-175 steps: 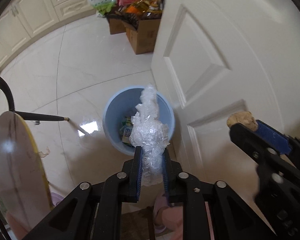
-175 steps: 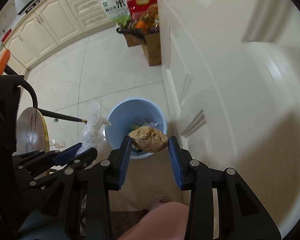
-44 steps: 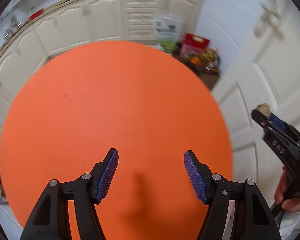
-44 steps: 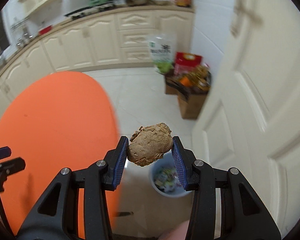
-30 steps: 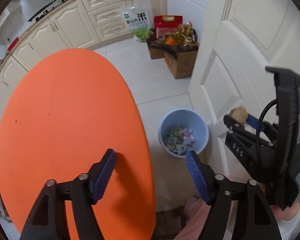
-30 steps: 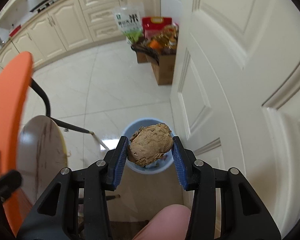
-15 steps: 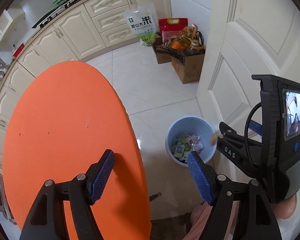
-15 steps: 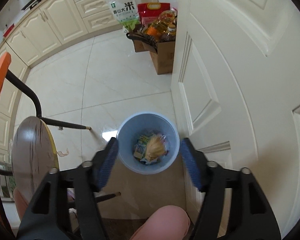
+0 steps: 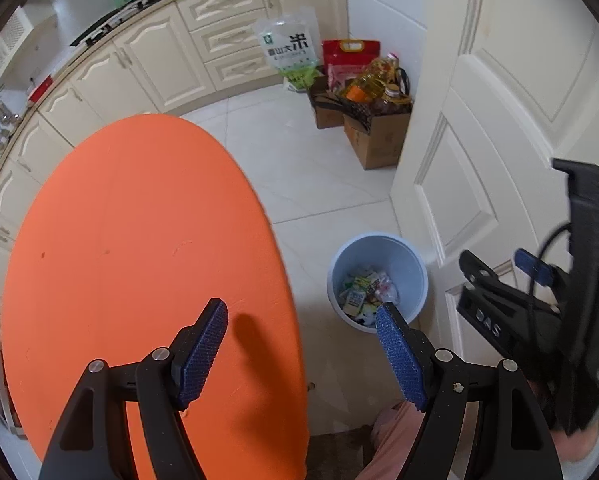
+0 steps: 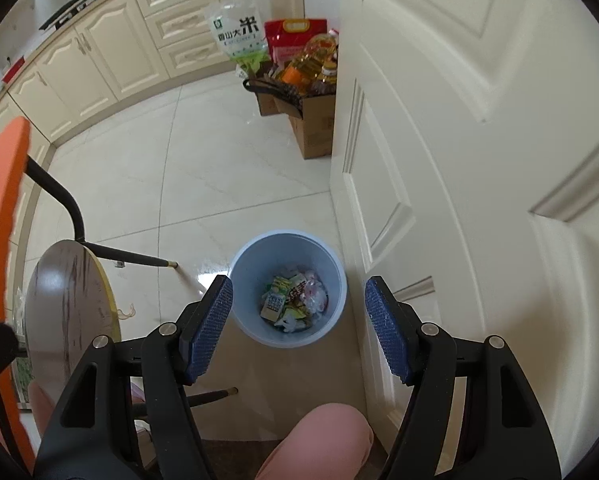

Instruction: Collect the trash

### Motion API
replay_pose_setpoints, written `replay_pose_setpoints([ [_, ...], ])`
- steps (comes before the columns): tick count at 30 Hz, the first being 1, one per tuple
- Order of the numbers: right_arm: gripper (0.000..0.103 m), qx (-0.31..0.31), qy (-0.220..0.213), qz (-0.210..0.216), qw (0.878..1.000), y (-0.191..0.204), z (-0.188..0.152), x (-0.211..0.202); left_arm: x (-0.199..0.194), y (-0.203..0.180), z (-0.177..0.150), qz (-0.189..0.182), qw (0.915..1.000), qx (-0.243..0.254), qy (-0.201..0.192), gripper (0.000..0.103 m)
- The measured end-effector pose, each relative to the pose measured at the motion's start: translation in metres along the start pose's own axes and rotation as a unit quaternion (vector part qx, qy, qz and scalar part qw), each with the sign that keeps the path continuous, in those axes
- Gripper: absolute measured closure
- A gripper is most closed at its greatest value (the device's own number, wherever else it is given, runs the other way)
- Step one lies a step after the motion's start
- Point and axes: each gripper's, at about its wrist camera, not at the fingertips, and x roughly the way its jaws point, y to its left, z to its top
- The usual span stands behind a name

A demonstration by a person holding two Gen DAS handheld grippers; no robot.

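The right tongs [image 10: 297, 326] stand wide and empty right over the blue bin [image 10: 241, 280], where the trash [image 10: 295, 298] lies; left tongs [image 9: 301, 346] equally wide and empty over the orange worktop [image 9: 139, 240]. Best to swing both back there for any remaining litter

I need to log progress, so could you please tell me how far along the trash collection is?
Done: wrappers lie in the bin. In hand: nothing; the right tongs, jaws just opened, hang empty above it, and the left tongs are open too. Left: no trash shows on the table.
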Motion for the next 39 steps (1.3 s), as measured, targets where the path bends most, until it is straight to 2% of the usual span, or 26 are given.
replay_pose_setpoints([
  [6, 0.034, -0.004, -0.032, 0.004, 0.999, 0.012, -0.011, -0.046, -0.033, 0.008, -0.022, -0.003, 0.9995, -0.001, -0.032, 0.030],
  [14, 0.033, -0.024, -0.082, 0.016, 0.996, 0.033, -0.039, -0.123, -0.090, 0.030, -0.078, -0.022, 0.9974, -0.019, -0.066, 0.030],
  [18, 0.032, -0.040, -0.121, 0.015, 0.992, 0.043, -0.060, -0.170, -0.134, 0.043, -0.119, -0.025, 0.9939, -0.040, -0.099, 0.030],
  [22, 0.031, -0.067, -0.163, 0.036, 0.984, 0.052, -0.085, -0.216, -0.172, 0.047, -0.166, -0.012, 0.9901, -0.062, -0.126, 0.030],
  [23, 0.031, -0.073, -0.178, 0.047, 0.980, 0.054, -0.095, -0.229, -0.183, 0.045, -0.181, -0.004, 0.9878, -0.069, -0.139, 0.030],
  [25, 0.021, -0.084, -0.208, 0.068, 0.972, 0.058, -0.113, -0.252, -0.199, 0.038, -0.206, 0.010, 0.9835, -0.081, -0.161, 0.031],
  [28, 0.021, -0.106, -0.246, 0.084, 0.960, 0.060, -0.135, -0.275, -0.224, 0.032, -0.251, 0.035, 0.9731, -0.115, -0.197, 0.031],
  [31, 0.018, -0.123, -0.263, 0.110, 0.951, 0.060, -0.150, -0.285, -0.237, 0.022, -0.286, 0.055, 0.9642, -0.140, -0.218, 0.031],
  [35, 0.018, -0.155, -0.294, 0.118, 0.936, 0.064, -0.172, -0.297, -0.252, 0.007, -0.330, 0.080, 0.9506, -0.174, -0.245, 0.030],
  [37, 0.017, -0.171, -0.311, 0.132, 0.926, 0.067, -0.181, -0.303, -0.261, -0.004, -0.353, 0.096, 0.9413, -0.191, -0.261, 0.030],
  [39, 0.012, -0.183, -0.325, 0.137, 0.918, 0.069, -0.189, -0.309, -0.266, -0.020, -0.372, 0.109, 0.9335, -0.200, -0.277, 0.030],
])
